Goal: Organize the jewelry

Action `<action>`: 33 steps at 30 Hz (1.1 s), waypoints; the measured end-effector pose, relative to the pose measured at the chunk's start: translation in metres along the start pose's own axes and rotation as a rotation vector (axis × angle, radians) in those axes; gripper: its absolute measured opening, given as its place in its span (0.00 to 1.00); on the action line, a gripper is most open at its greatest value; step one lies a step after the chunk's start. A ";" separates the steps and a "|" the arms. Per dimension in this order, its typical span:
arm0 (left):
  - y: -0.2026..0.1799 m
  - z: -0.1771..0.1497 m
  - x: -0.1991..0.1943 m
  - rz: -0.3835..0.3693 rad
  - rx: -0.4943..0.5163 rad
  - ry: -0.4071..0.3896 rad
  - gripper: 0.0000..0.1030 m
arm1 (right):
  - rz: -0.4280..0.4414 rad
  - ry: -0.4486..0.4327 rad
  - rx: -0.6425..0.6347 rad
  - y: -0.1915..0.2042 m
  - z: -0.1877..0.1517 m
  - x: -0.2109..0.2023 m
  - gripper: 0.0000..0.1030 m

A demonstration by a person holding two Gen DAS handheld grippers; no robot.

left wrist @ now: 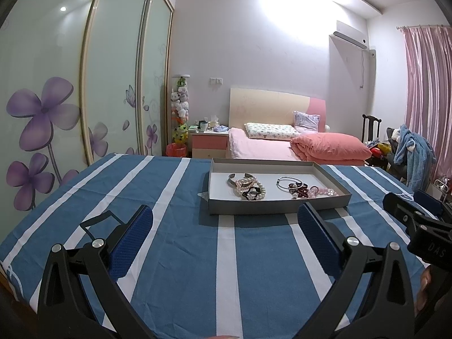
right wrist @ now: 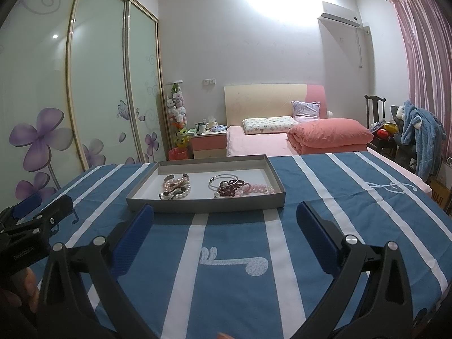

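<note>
A shallow grey tray (left wrist: pixel 276 207) (right wrist: pixel 206 204) sits on the blue striped tablecloth (left wrist: pixel 254 254) (right wrist: pixel 226 240). Inside lie two heaps of jewelry: a left heap of pearl bracelets and a silver cuff (left wrist: pixel 248 188) (right wrist: pixel 175 188), and a right heap of silver bangles, dark red beads and pink beads (left wrist: pixel 306 188) (right wrist: pixel 240 187). My left gripper (left wrist: pixel 226 220) is open and empty, short of the tray's near wall. My right gripper (right wrist: pixel 225 217) is open and empty, just short of the tray. Each gripper shows at the other view's edge (left wrist: pixel 412 217) (right wrist: pixel 36 214).
The table stands in a bedroom. Behind it are a pink bed (left wrist: pixel 282 147) (right wrist: pixel 271 141), a nightstand (left wrist: pixel 209 141), a wardrobe with flower doors (left wrist: pixel 56 99) on the left, and a chair with clothes (right wrist: pixel 412 135) on the right.
</note>
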State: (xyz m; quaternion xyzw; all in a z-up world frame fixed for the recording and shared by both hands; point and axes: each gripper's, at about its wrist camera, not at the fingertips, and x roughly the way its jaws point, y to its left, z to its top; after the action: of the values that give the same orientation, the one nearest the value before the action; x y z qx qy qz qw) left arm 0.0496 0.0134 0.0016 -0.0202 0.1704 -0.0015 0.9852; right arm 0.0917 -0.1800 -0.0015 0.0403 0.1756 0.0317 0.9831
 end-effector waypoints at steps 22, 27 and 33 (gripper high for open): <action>0.000 -0.001 0.001 -0.002 0.000 0.005 0.98 | 0.002 0.002 0.000 0.000 0.000 0.000 0.96; 0.000 -0.001 0.001 -0.002 0.001 0.006 0.98 | 0.002 0.003 0.000 0.000 0.001 0.000 0.96; -0.001 -0.002 0.001 0.000 0.001 0.007 0.98 | 0.001 0.004 0.000 0.000 0.001 0.001 0.96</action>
State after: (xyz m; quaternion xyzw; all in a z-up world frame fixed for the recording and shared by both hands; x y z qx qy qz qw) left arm 0.0504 0.0120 -0.0005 -0.0199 0.1738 -0.0017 0.9846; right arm 0.0924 -0.1796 -0.0011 0.0406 0.1775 0.0324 0.9828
